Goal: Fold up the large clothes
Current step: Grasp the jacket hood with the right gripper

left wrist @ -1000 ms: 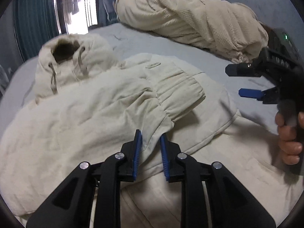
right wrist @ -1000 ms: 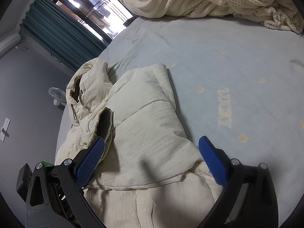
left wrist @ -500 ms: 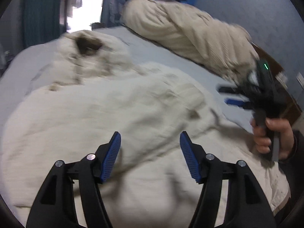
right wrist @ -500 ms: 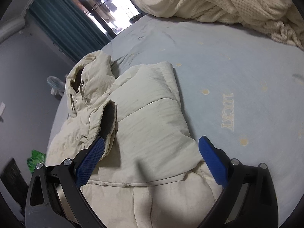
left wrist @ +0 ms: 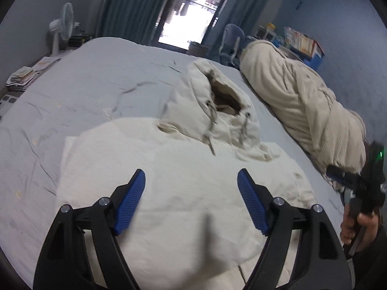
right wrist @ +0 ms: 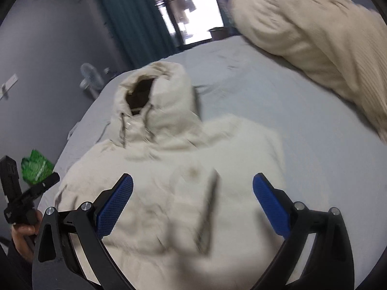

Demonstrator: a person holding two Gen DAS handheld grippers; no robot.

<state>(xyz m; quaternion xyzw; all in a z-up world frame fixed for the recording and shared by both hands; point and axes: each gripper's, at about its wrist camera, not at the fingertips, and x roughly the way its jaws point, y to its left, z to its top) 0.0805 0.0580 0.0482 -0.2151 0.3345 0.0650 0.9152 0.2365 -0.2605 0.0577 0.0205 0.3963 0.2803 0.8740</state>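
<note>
Blanket roll (left wrist: 304, 111) blocks right; bed (left wrist: 84, 91) (left) open.

Jacket (left wrist: 174, 181) on bed (left wrist: 84, 91), blanket (left wrist: 302, 101) beyond

The puffy hooded jacket (left wrist: 169, 188) is cream-white throughout, with a dark brown hood lining and grey-beige drawcords, and it lies on a pale grey-blue bed sheet (left wrist: 84, 91) sprinkled with small faded yellow dots. The rolled textured blanket (left wrist: 302, 101) is a warmer beige with a fine ribbed pattern, the long window curtains (left wrist: 130, 9) are dark teal, the walls (right wrist: 53, 43) are grey-blue, and the small pedestal fan (left wrist: 63, 21) is white. Both handheld tools, the left gripper (left wrist: 191, 193) and the right gripper (right wrist: 193, 200), have matte black frames with silver rivets and bright blue ridged fingers (left wrist: 130, 200); a crumpled green patterned wrapper (right wrist: 36, 169) appears at the lower left of the right wrist view.
</note>
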